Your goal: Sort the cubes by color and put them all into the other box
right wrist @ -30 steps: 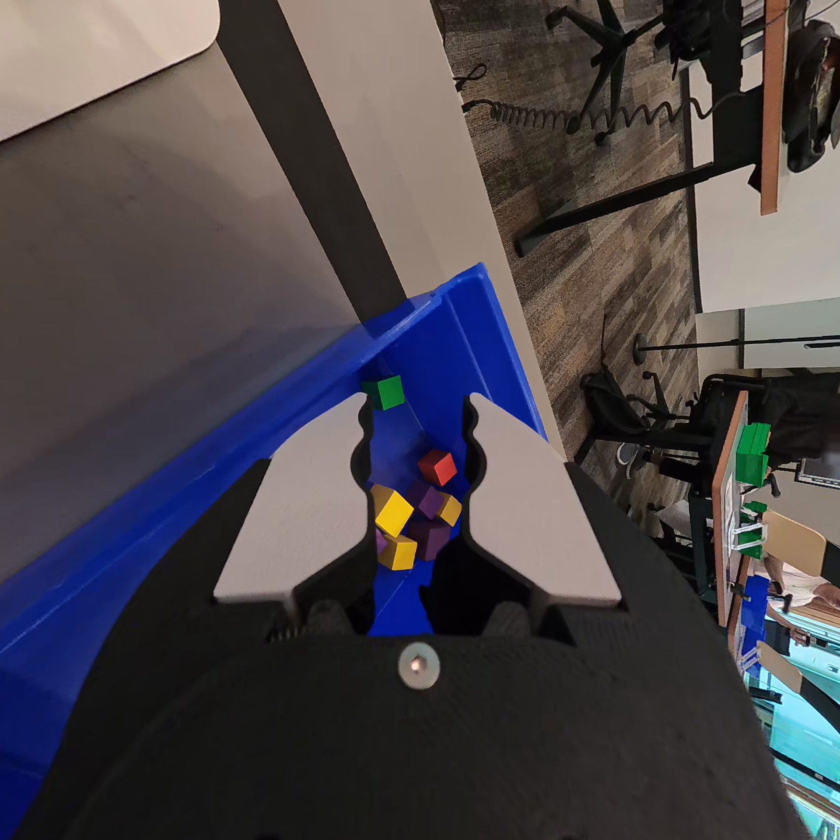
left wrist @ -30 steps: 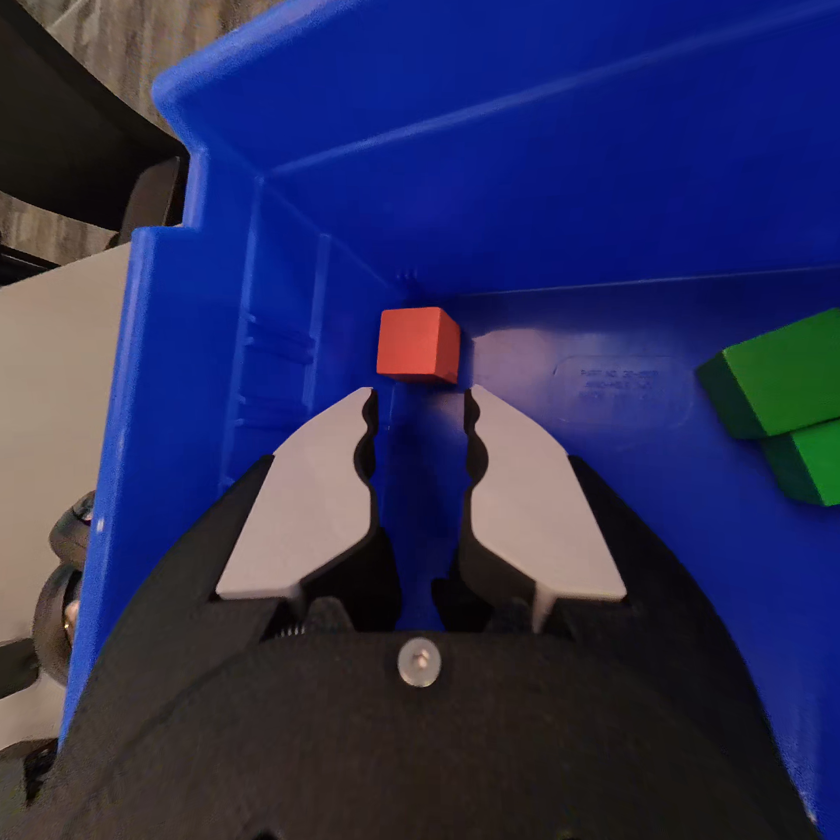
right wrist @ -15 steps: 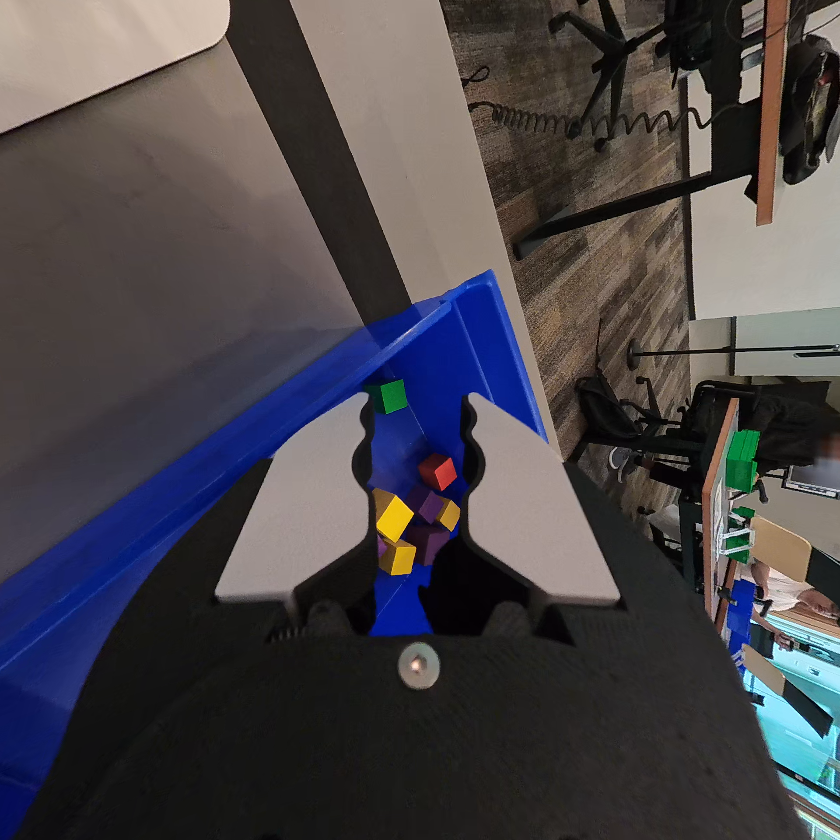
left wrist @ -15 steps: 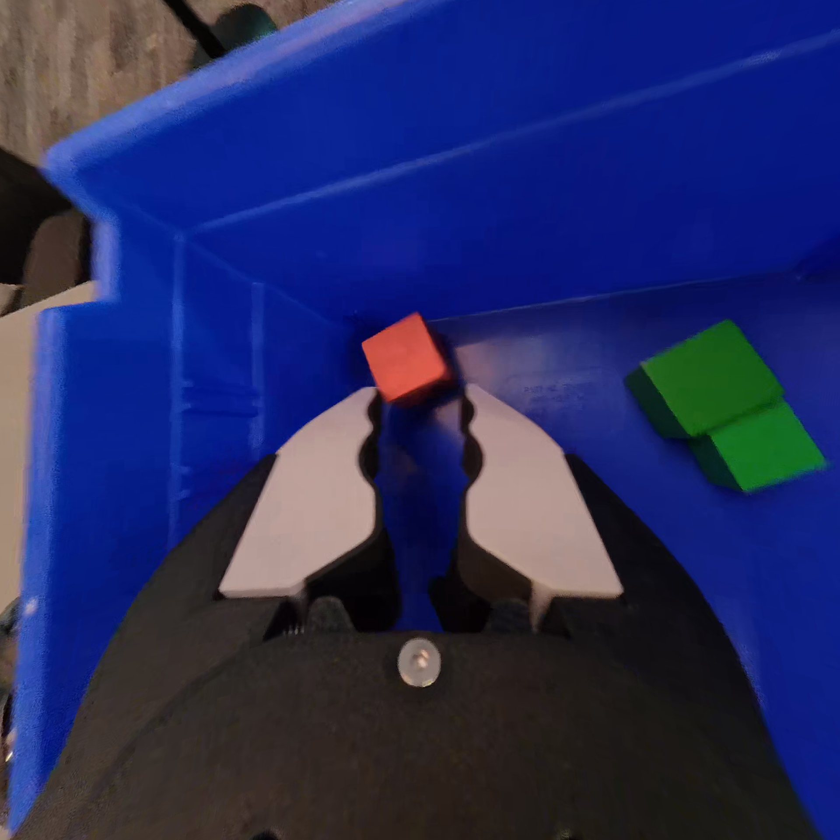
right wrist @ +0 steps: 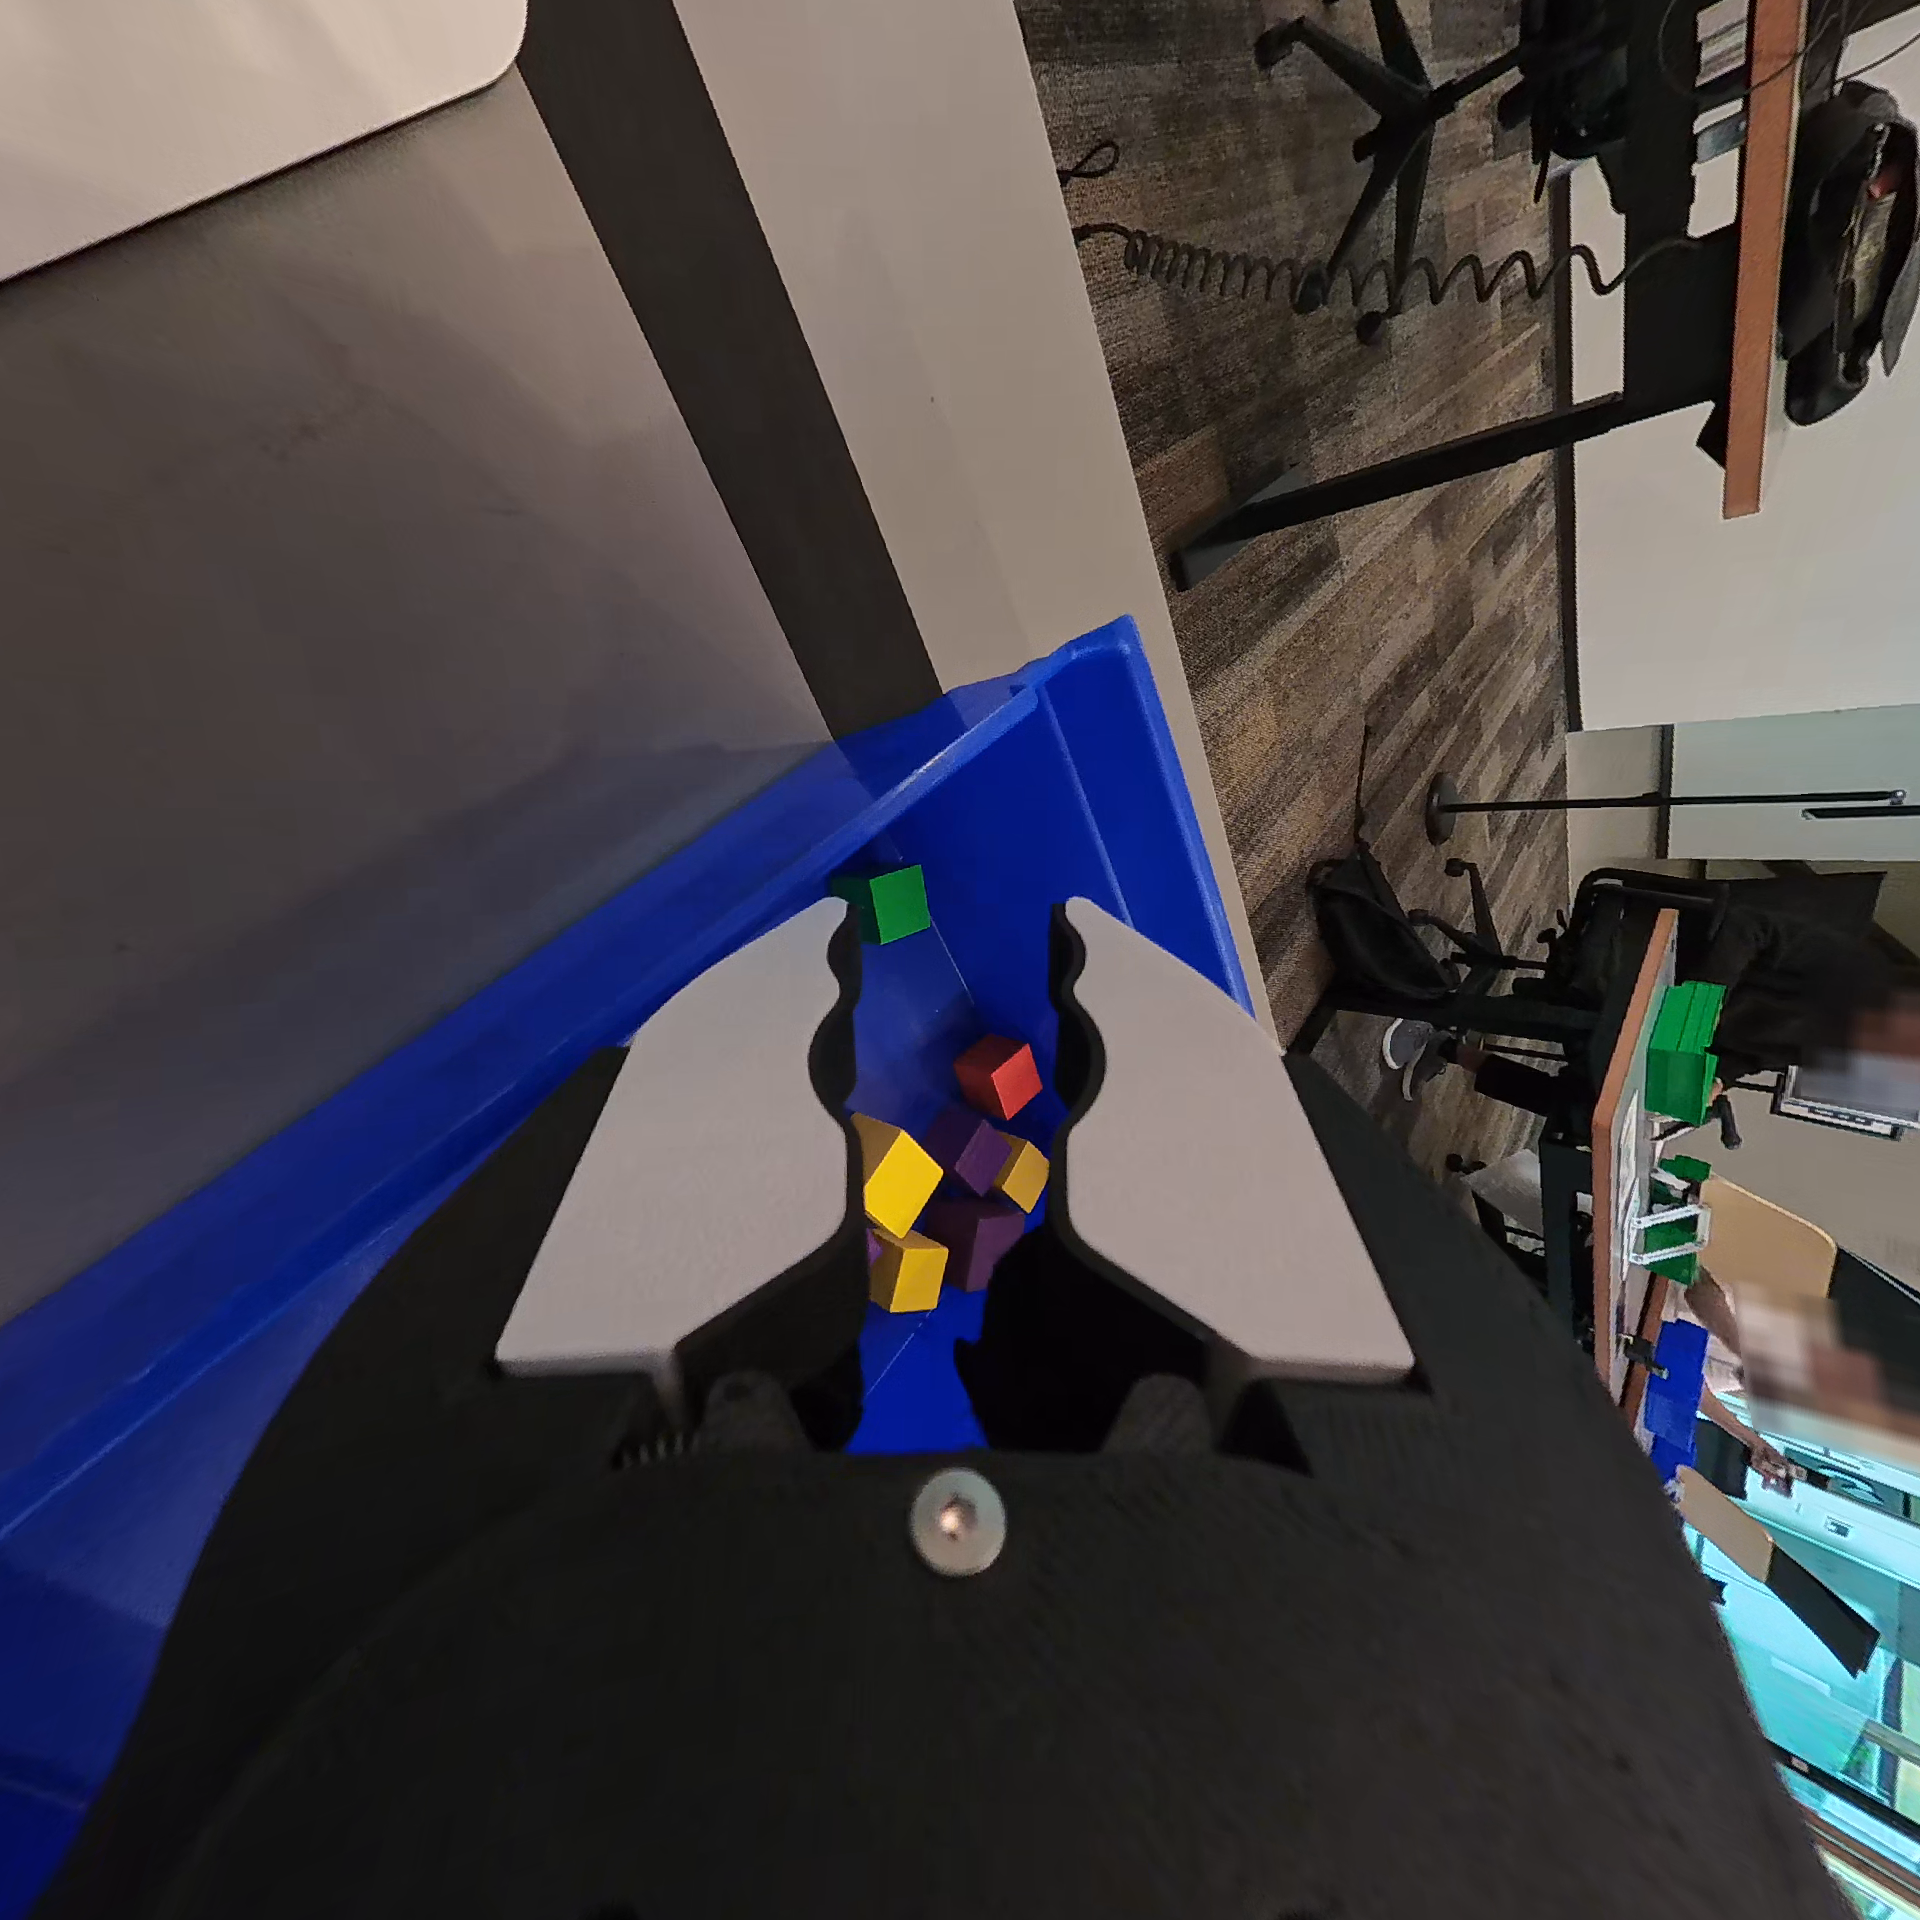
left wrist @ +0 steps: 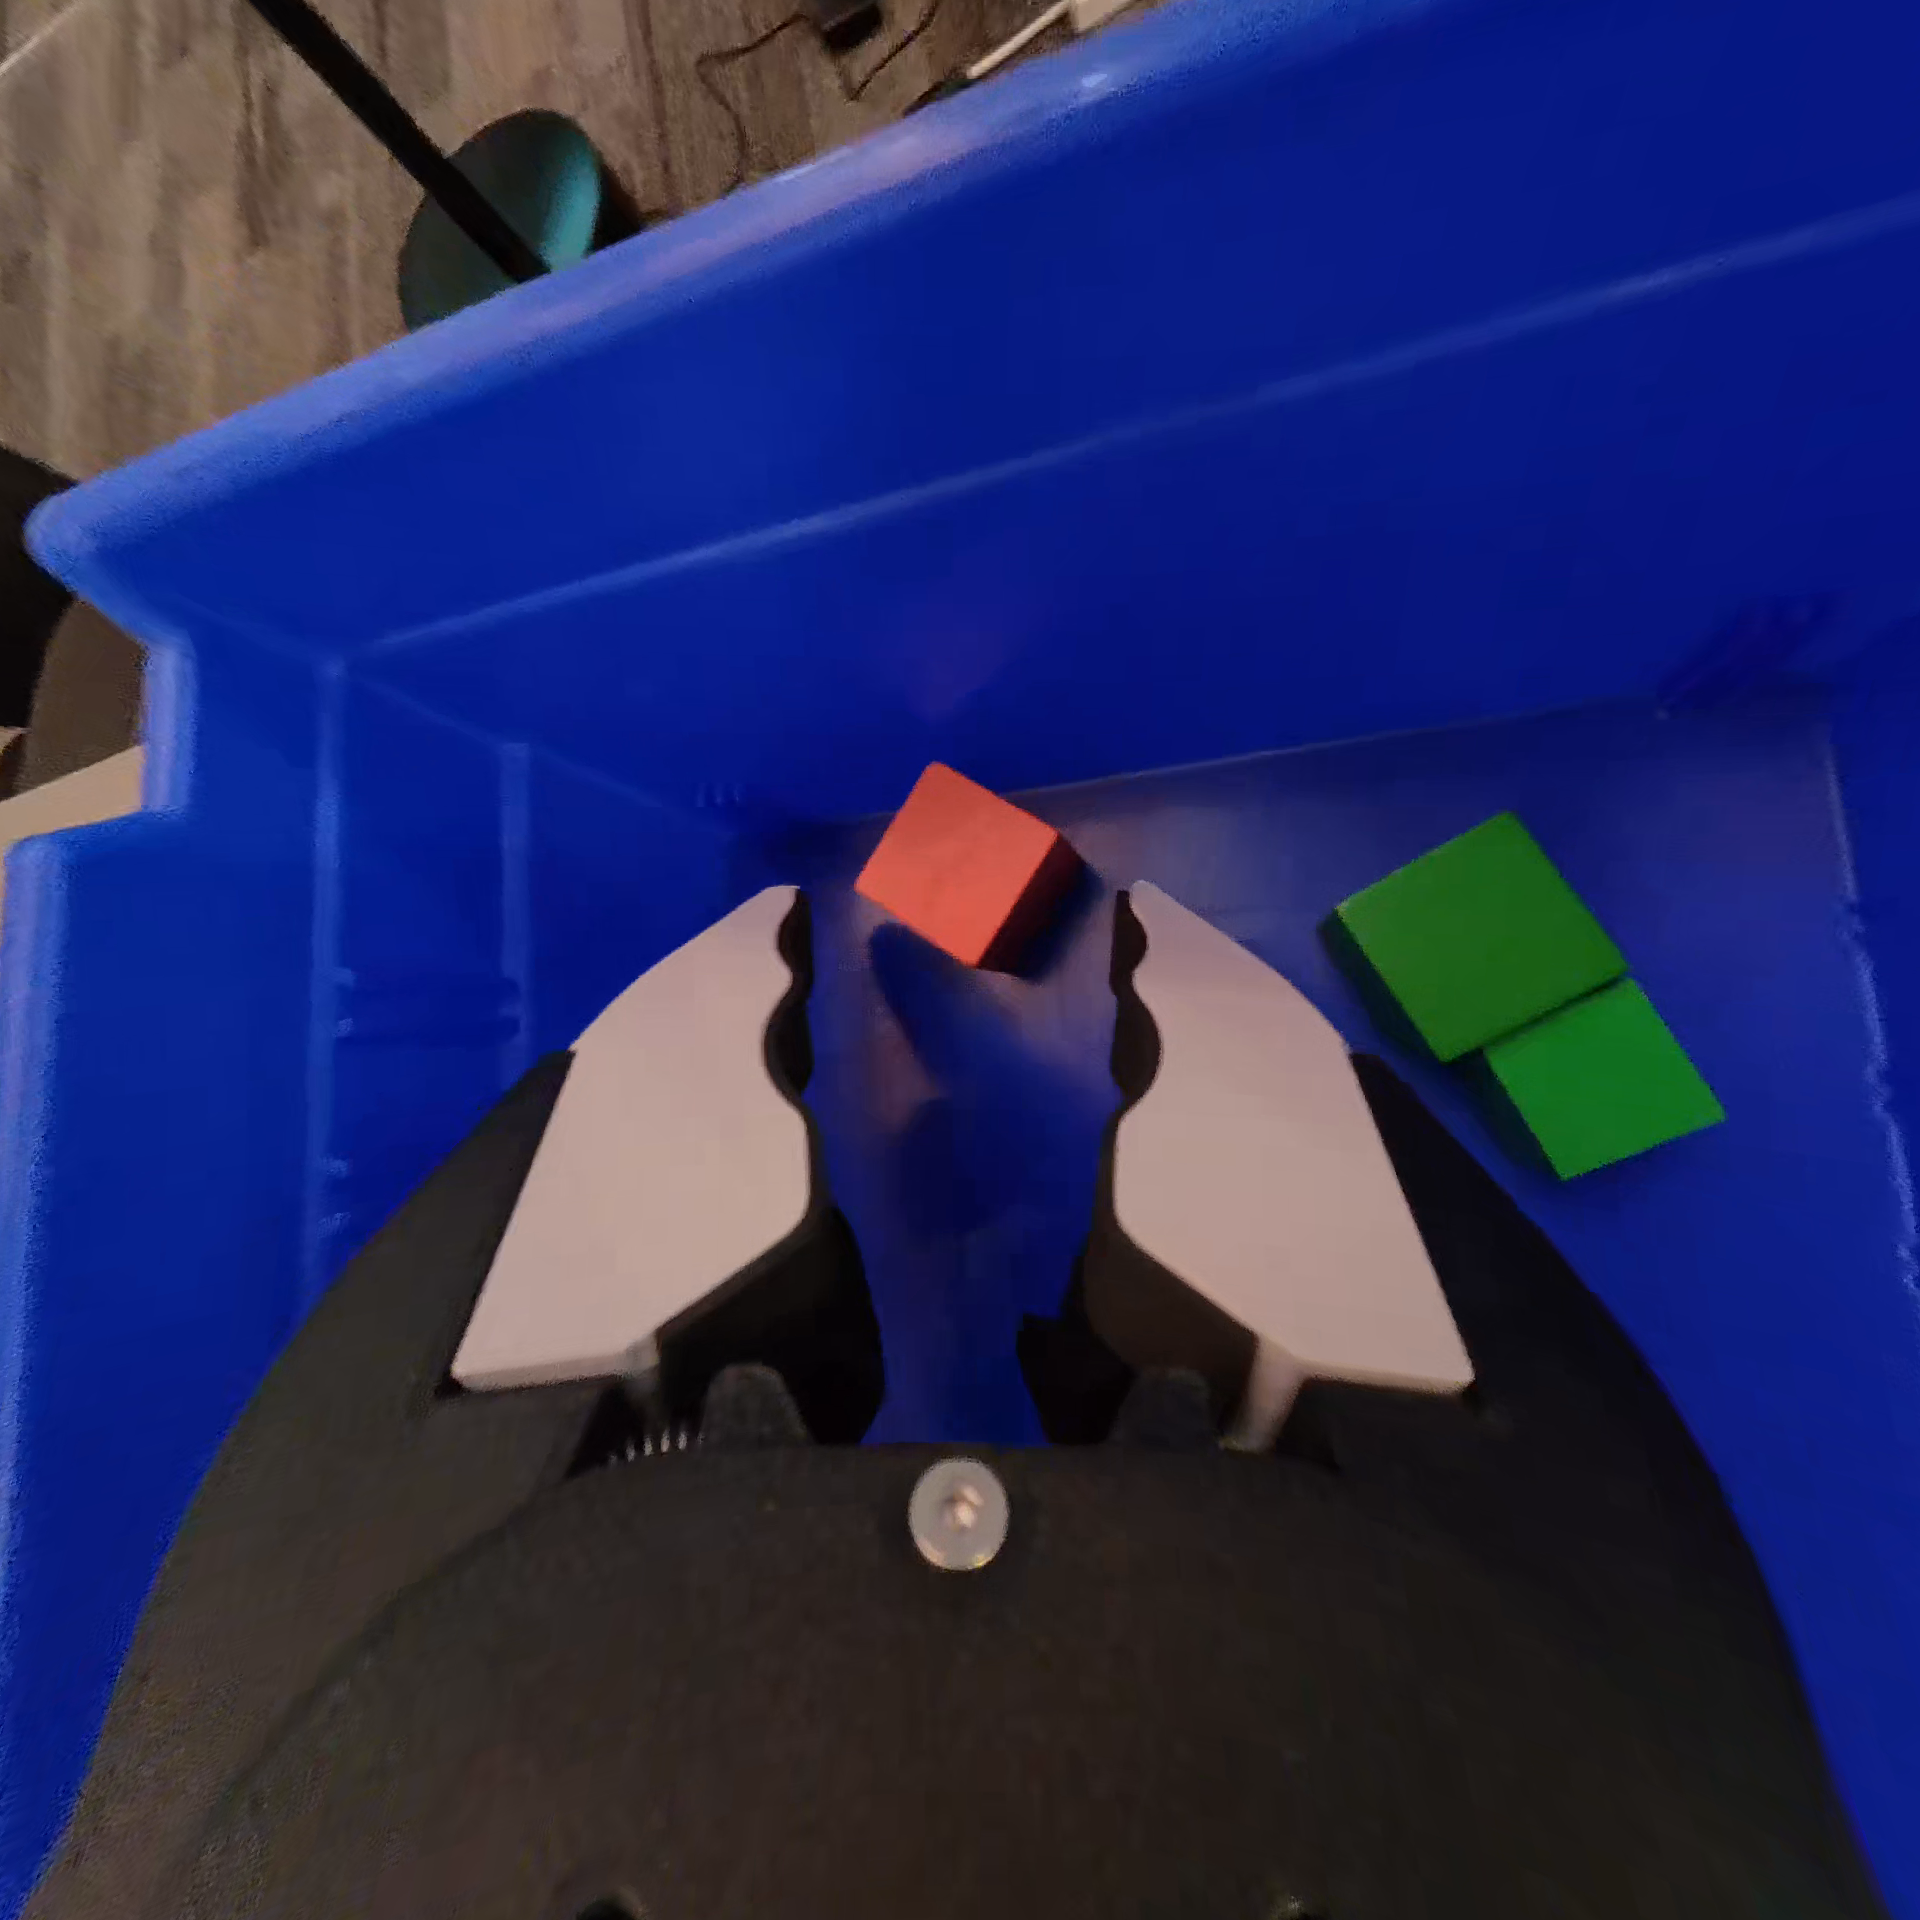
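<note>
One red cube (left wrist: 966,878) lies tilted beyond the wide-open, empty left gripper (left wrist: 961,904); it may rest away from the green cubes (left wrist: 1517,987), or roll. The right gripper (right wrist: 951,914), half open, holds nothing.

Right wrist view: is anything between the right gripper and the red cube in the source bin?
Nothing visible blocks it. The red cube lies bare on the blue bin floor, seen through the open right gripper. Purple cubes and yellow cubes crowd its near side.

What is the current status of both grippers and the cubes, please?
Left gripper open, red cube loose ahead of fingertips near two green cubes. Right gripper open, bare, above mixed cubes in blue box. Nothing obstructing.
</note>
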Tool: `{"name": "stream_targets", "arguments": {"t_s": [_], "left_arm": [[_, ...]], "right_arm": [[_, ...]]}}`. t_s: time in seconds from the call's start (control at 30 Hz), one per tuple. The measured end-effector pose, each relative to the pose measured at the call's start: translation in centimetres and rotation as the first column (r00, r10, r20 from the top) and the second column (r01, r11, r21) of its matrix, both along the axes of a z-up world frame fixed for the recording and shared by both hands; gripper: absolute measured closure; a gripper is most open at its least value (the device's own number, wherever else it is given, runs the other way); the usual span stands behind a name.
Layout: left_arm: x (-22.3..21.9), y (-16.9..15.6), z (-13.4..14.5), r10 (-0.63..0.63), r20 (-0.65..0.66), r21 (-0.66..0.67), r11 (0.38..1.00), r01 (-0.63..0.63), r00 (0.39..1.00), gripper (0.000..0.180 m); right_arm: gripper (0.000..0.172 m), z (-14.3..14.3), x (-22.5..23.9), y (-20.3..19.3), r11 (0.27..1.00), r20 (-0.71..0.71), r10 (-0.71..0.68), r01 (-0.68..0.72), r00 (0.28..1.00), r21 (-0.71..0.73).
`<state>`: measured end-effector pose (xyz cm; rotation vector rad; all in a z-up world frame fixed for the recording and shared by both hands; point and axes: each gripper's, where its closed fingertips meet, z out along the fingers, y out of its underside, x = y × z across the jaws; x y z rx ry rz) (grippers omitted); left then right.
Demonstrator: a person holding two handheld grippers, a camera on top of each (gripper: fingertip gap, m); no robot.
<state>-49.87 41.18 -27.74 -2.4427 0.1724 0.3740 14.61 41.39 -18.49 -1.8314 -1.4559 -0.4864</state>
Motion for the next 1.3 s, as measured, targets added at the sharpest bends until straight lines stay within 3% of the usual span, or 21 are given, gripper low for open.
{"name": "stream_targets", "arguments": {"t_s": [0.1, 0.2, 0.33, 0.5, 0.6, 0.7, 1.03, 1.07, 1.1, 1.13, 1.2, 1.3], "left_arm": [[1.0, 0.3, -0.3, -0.055, 0.038, 0.004, 0.998, 0.055, 0.998, 0.149], [1.4, 0.2, -0.5, -0.083, 0.031, -0.016, 0.996, 0.084, 0.996, 0.156], [2.0, -0.9, -0.8, -0.124, 0.065, -0.082, 0.988, 0.129, 0.990, 0.179], [1.7, -0.8, -0.1, -0.107, 0.044, -0.063, 0.992, 0.110, 0.993, 0.177], [1.3, -0.1, 0.8, -0.100, 0.013, -0.007, 0.995, 0.100, 0.995, 0.141], [1.7, 0.3, 0.4, -0.122, -0.004, -0.009, 0.993, 0.122, 0.993, 0.125], [1.6, 0.3, 0.2, -0.185, -0.152, -0.057, 0.982, 0.178, 0.971, 0.149], [1.8, -0.1, 0.4, -0.202, -0.132, -0.063, 0.979, 0.195, 0.970, 0.152], [1.9, -0.3, 0.7, -0.198, -0.103, -0.048, 0.980, 0.194, 0.975, 0.173], [2.5, -0.6, 0.8, -0.218, -0.029, -0.044, 0.975, 0.217, 0.975, 0.180], [3.4, -1.6, 0.3, -0.225, 0.109, -0.081, 0.969, 0.234, 0.968, 0.179], [2.0, -1.5, 1.3, -0.182, 0.040, -0.080, 0.980, 0.185, 0.982, 0.169]], "right_arm": [[0.138, -0.2, 0.1, 0.1, 1.000, 0.006, 0.000, 0.000, 1.000, -0.002], [0.138, -0.5, 0.2, 0.1, 1.000, 0.019, -0.002, 0.002, 1.000, -0.006], [0.138, -0.5, 0.2, 0.1, 1.000, 0.024, -0.002, 0.002, 1.000, -0.002], [0.138, -0.5, 0.2, 0.1, 1.000, 0.020, -0.001, 0.001, 1.000, -0.004], [0.138, -0.5, 0.2, 0.1, 1.000, 0.020, -0.001, 0.001, 1.000, -0.007], [0.138, -0.5, 0.2, 0.1, 1.000, 0.021, -0.001, 0.002, 1.000, -0.007], [0.139, -0.6, 0.2, 0.1, 1.000, 0.024, 0.000, 0.001, 1.000, -0.007], [0.139, -0.6, 0.2, 0.1, 1.000, 0.024, -0.001, 0.001, 1.000, -0.008], [0.139, -0.6, 0.2, 0.1, 1.000, 0.024, -0.001, 0.001, 1.000, -0.008], [0.139, -0.6, 0.2, 0.1, 1.000, 0.024, 0.000, 0.000, 1.000, -0.008], [0.139, -0.6, 0.2, 0.1, 1.000, 0.024, 0.000, 0.000, 1.000, -0.008], [0.139, -0.6, 0.2, 0.1, 1.000, 0.023, 0.002, -0.002, 1.000, -0.010]]}}
